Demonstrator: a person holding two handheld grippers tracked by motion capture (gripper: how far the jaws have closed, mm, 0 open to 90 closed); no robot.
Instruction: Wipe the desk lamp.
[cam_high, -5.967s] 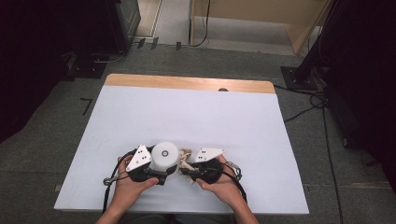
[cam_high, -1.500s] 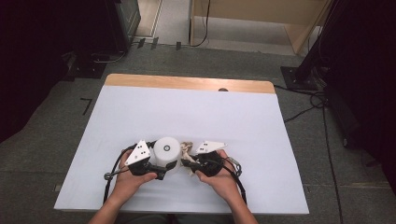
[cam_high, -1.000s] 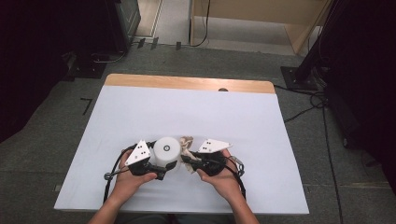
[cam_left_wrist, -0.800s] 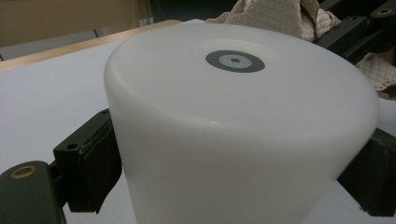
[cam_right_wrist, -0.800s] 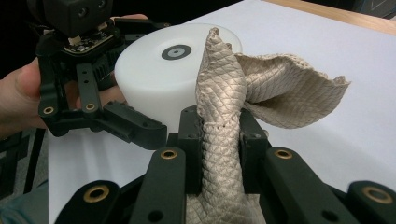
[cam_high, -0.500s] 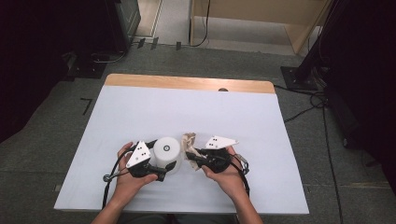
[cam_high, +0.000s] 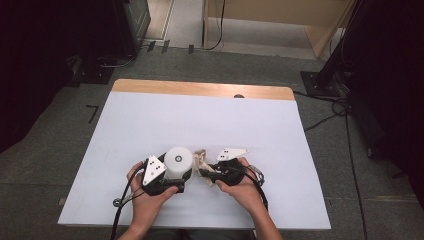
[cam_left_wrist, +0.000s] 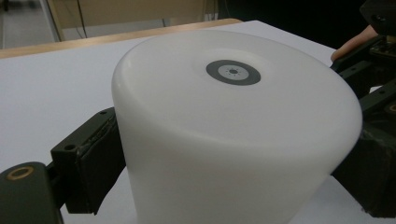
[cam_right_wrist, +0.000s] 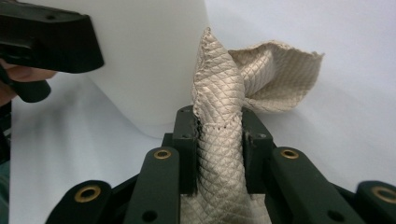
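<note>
High view: left hand-held gripper (cam_high: 172, 181) clamped around a white cylinder (cam_high: 178, 161), jaws pressed on either side after a quick open-and-close just now. Sitting upright near the front edge of the white tabletop (cam_high: 150, 120). Right hand-held gripper (cam_high: 204, 174) pinching a beige quilted cloth (cam_high: 201, 158), jaws easing slightly apart, fabric bunched between them. Cloth just beside the cylinder, maybe touching, hard to tell.

- White tabletop (cam_high: 150, 120) with wooden far edge (cam_high: 200, 90).
- Grey carpet floor (cam_high: 60, 130), black cables (cam_high: 330, 117) trailing.
- Dark equipment (cam_high: 125, 20) far left; wooden furniture (cam_high: 280, 15) behind.
</note>
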